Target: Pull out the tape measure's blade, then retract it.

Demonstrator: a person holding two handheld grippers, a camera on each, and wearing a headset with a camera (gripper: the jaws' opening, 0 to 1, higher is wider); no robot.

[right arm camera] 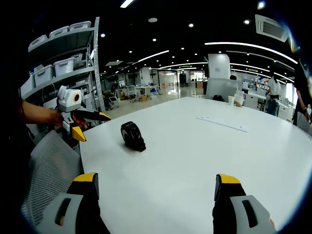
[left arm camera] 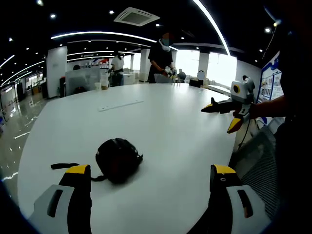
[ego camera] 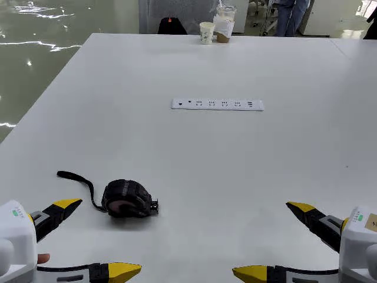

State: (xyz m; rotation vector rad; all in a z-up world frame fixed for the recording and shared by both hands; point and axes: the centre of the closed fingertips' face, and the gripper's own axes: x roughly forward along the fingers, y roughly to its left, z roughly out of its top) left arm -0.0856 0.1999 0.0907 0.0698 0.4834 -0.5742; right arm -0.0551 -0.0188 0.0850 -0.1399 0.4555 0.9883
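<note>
A black tape measure [ego camera: 126, 198] lies on the white table [ego camera: 194, 153], with a black wrist strap [ego camera: 76, 180] trailing to its left and its blade fully in. My left gripper [ego camera: 97, 239] stands open at the lower left, just short of the tape measure [left arm camera: 118, 158]. My right gripper [ego camera: 277, 240] is open at the lower right, well apart from it. In the right gripper view the tape measure [right arm camera: 132, 135] sits ahead to the left, with the left gripper [right arm camera: 90, 126] beyond it. The left gripper view shows the right gripper [left arm camera: 219, 117] at the right.
A white power strip [ego camera: 217, 104] lies mid-table. Paper cups [ego camera: 215, 29] stand at the far edge. A person [left arm camera: 162, 58] stands beyond the table's far end, others farther off. The table's left edge drops to a glossy floor.
</note>
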